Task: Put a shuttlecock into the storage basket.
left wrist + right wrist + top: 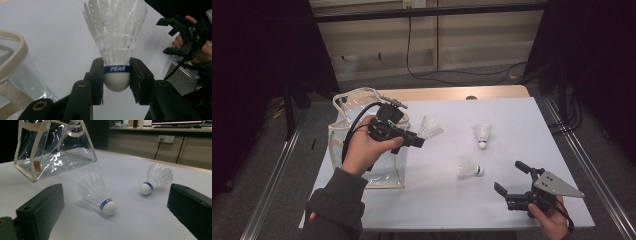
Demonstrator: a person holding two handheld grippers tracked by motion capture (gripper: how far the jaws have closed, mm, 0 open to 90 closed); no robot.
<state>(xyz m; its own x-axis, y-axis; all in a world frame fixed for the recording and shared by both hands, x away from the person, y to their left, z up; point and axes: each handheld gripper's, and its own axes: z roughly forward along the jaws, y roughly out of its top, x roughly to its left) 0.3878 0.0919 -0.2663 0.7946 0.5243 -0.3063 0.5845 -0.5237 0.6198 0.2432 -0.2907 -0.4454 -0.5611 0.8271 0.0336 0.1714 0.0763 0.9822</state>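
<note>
- The held shuttlecock sat clamped by its white cork between the left gripper's jaws, feathers pointing away from the hand; a blue band reading PEAK ringed the cork.
- In the high view this shuttlecock stuck out at 3 o'clock from the left gripper, raised above the table and just beside the bag's right edge.
- The left hand held that gripper over the clear bag, which stood at the table's 9 o'clock side with cream trim and handles.
- Two more shuttlecocks lay on the white table: the near one on its side around the centre, cork toward 3 o'clock; the far one at about 1 o'clock from it, cork toward 6 o'clock. They were apart from each other.
- The right gripper, in the right hand at the table's 5 o'clock corner, had its jaws wide with nothing between them.
- In the right gripper view both loose shuttlecocks, near and far, lay beyond the spread jaws, with the bag at 11 o'clock.
</note>
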